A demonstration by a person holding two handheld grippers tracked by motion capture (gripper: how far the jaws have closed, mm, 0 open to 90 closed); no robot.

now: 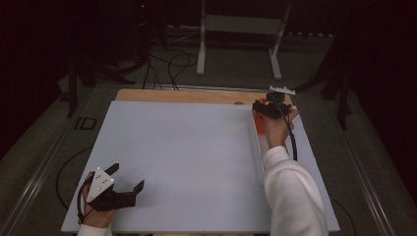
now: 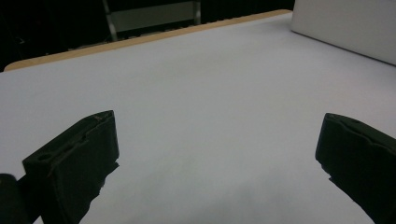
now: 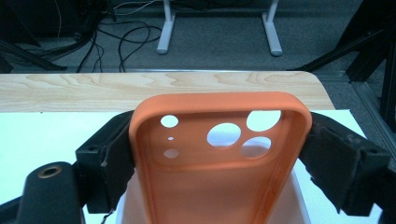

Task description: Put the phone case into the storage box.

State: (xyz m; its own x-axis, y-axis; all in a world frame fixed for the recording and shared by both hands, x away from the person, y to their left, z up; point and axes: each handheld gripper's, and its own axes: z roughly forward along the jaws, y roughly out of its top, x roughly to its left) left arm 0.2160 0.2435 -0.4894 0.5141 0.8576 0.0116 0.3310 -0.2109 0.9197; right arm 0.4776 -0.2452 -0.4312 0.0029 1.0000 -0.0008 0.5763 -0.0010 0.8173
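On my right gripper (image 3: 219,154) the fingers (image 3: 116,154) are clenched on an orange phone case (image 3: 219,186), one pad pressed to each long side of it. In the right gripper view the case sits between the fingers with its open, hollow side up and its camera cut-outs toward the far end. Its far rim reaches just past the fingertips. Below the case I see a white box (image 3: 299,200), but I cannot tell whether the case touches it or hangs just above.

From the high view the right gripper (image 1: 269,109) is at the far right part of the bench (image 1: 187,157), near the wooden edge (image 1: 182,96). The case (image 1: 260,125) shows there as a bit of orange under the hand (image 1: 276,129), at the far end of the long white box (image 1: 256,157) that runs along the right side of the white sheet.

My left gripper (image 1: 124,182) is well apart from all this, low over the near left corner of the bench. Its fingers (image 2: 74,158) are released and spread wide, with nothing between them but bare white surface. In the left gripper view the white box (image 2: 345,28) lies far off, at the upper right. The left hand (image 1: 96,209) grips the handle at the bench's near edge.
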